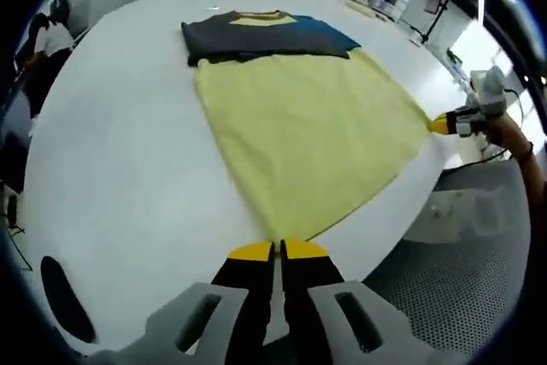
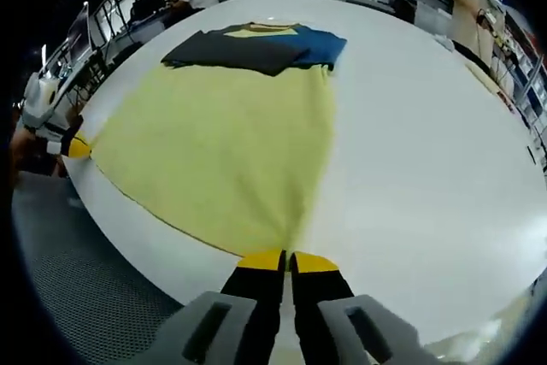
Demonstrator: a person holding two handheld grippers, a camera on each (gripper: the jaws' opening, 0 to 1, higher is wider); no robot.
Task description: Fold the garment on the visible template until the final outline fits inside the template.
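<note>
A large white table (image 1: pixel 111 168) is seen in the left gripper view, and the same table (image 2: pixel 427 151) is seen in the right gripper view. On it a yellow garment (image 1: pixel 308 134) is spread flat, its hem drawn out to the table's near edge. In the right gripper view the garment (image 2: pixel 214 143) is shown from the opposite corner. At the end of the garment away from the table's near edge, dark grey and blue sleeves (image 1: pixel 256 38) are folded across the body; they are seen too in the right gripper view (image 2: pixel 256 47).

The left gripper (image 1: pixel 278 251) is pressed together on one hem corner of the garment, at the table's edge. The right gripper (image 2: pixel 286 261) is closed on the other hem corner. No template outline can be made out on the table.
</note>
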